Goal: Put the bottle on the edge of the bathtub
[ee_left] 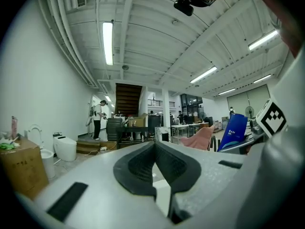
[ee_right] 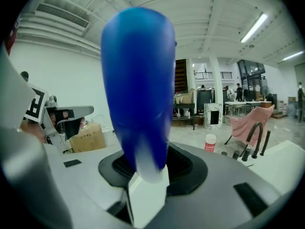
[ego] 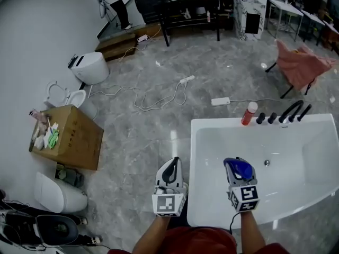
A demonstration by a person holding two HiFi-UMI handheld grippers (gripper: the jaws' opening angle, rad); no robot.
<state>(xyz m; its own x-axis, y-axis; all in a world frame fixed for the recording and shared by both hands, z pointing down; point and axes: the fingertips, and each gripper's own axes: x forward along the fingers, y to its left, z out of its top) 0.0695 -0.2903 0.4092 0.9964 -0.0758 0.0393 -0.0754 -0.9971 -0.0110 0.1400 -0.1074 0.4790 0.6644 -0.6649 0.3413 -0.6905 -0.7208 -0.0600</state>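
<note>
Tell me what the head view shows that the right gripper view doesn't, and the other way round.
Only the head view: the inside of the bathtub with its drain, the white cable across the floor, and a toilet by the wall. Only the right gripper view: the ceiling light strips, and the pale end of the blue bottle clamped in the right gripper. Both: that bottle in that gripper, the red bottle and black taps on the tub's far edge, the cardboard box and the pink chair.
</note>
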